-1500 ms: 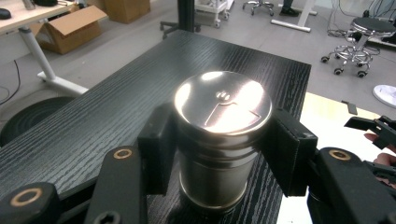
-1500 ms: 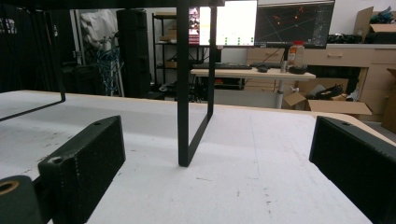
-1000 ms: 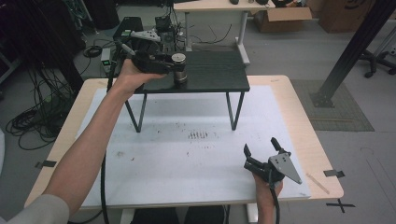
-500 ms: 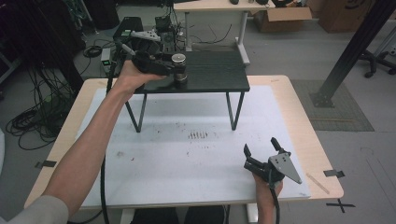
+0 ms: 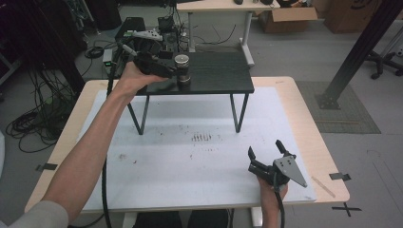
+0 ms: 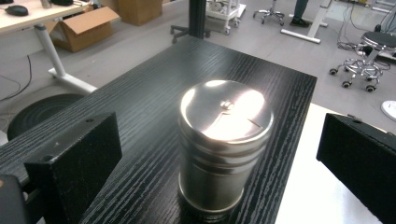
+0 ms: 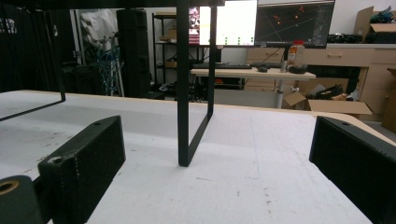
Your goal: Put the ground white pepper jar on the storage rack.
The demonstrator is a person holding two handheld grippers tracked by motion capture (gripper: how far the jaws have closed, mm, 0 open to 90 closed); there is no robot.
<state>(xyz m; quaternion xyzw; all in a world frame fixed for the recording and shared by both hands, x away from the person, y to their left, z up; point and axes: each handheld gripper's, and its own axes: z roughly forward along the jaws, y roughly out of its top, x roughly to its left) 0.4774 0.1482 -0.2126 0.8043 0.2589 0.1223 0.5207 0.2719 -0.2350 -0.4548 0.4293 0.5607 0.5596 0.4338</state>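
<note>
A shiny metal canister [image 5: 182, 69] [image 6: 224, 144] with a flat lid stands upright on the small black raised table [image 5: 218, 71] near its left end. My left gripper [image 5: 177, 72] reaches in from the left at the canister's height. Its jaws have just been opening and now stand wide; the canister sits between the fingers [image 6: 79, 158], with a gap on each side. My right gripper [image 5: 265, 148] [image 7: 217, 163] rests low over the white mat [image 5: 190, 156] at the front right, open, with nothing between its jaws.
The black table's thin metal legs [image 7: 184, 93] stand on the mat ahead of the right gripper. The wooden tabletop's edge [image 5: 328, 156] runs close to the right hand. Cables and desks lie on the floor beyond.
The left gripper's jaws have spread away from the canister, which stays upright in the same spot. Neither hand has shifted.
</note>
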